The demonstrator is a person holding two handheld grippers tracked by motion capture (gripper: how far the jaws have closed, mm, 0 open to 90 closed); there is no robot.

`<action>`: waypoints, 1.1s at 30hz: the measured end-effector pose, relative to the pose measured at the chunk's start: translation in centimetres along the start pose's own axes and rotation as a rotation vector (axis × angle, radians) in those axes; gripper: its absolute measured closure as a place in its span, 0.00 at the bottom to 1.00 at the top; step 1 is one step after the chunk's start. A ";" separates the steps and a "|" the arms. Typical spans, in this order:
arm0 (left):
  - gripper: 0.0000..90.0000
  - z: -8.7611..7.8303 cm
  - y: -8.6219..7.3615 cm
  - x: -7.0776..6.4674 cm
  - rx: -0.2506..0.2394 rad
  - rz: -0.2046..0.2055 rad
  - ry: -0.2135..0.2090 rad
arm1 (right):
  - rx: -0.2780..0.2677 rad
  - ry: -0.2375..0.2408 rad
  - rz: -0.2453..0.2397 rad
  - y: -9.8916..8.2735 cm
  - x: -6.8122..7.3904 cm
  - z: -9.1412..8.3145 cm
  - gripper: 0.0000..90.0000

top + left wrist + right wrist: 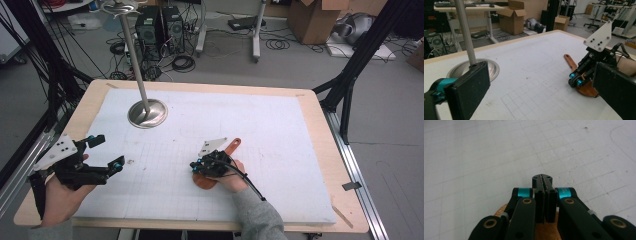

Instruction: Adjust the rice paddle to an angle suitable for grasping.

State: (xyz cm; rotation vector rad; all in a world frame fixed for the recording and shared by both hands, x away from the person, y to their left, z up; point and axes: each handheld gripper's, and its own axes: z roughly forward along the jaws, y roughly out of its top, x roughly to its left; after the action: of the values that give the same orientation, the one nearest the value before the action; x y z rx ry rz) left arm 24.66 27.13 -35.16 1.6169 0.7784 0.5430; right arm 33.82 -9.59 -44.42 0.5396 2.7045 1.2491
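I find the right hand-held gripper (196,165) directly over a wooden paddle (231,146) that lies flat on the white mat (280,145) covering the desk (90,102); its jaws are pressed together with nothing between them, as the right gripper view makes plain, where the round wooden blade (546,230) shows just beneath and behind the closed tips. I note the paddle's long axis runs diagonally; the handle points away from me and toward the right in the high view, while the broad blade sits under the gripper body, nearer my side. I judge the closed tips point past the blade's edge toward bare mat, so the paddle lies below and behind them rather than ahead.

The left hand-held gripper (107,152) is held well apart from the paddle, near the left edge of the desk; its jaws stand wide apart and empty, aimed across the mat toward the paddle (574,67). A metal stand (147,112) with an upright pole rises at the far left of the mat, clear of both.

The right hand is far nearer; I judge any grasp calls for it to open first and draw back along the handle line.
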 end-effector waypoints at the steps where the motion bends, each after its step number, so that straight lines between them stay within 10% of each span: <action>1: 0.02 0.0 0.0 0.0 -0.002 -0.003 0.001 | 0.002 -0.004 -0.006 0.0 0.0 0.1 0.99; 33: 0.02 3.2 0.5 -0.5 0.021 0.009 -0.062 | 0.055 0.049 0.007 -1.5 0.8 -1.9 0.99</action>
State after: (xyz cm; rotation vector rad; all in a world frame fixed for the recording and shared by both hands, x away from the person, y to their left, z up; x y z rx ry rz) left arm 26.72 24.66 -35.28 1.6493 0.7332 0.4907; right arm 32.24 -11.53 -44.25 0.5324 2.7869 1.2088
